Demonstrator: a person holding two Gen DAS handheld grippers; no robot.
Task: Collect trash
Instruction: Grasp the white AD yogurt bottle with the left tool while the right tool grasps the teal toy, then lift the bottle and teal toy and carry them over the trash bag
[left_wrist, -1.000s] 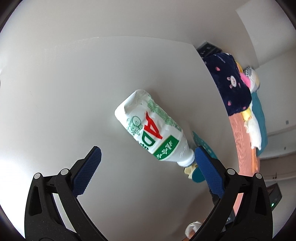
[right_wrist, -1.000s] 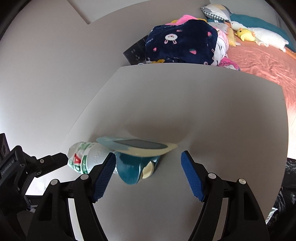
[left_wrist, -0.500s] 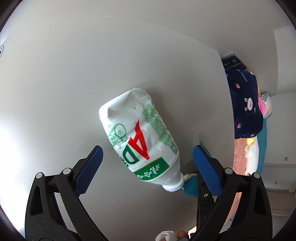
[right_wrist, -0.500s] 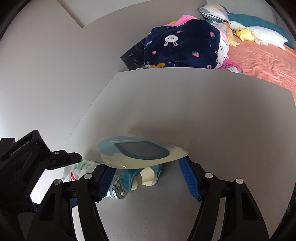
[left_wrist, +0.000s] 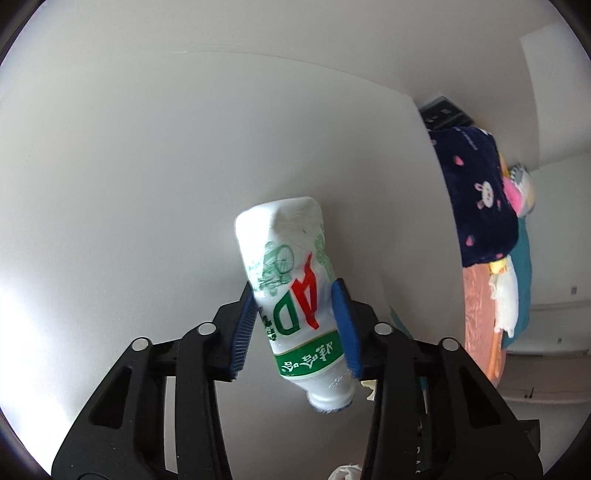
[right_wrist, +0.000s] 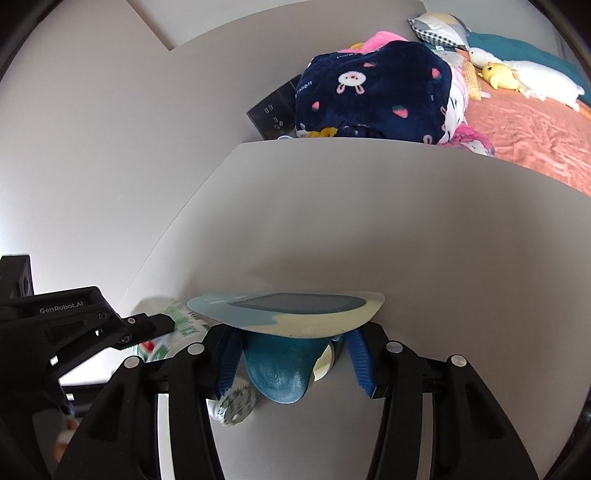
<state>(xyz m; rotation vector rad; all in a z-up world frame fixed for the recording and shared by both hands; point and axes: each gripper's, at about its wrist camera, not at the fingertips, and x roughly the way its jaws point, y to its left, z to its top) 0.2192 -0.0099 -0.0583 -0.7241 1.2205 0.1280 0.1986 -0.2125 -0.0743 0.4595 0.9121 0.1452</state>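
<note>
Bed (right_wrist: 532, 125) beyond bottle (left_wrist: 295, 295), cup (right_wrist: 280, 373)

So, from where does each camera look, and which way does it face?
Left wrist: sits on the left gripper, looks down along its fingers at the bottle over the table; both fingers show.
Right wrist: sits on the right gripper, faces across the table toward the bed; its fingers flank the cup.
Shared: bottle, table, blanket.
</note>
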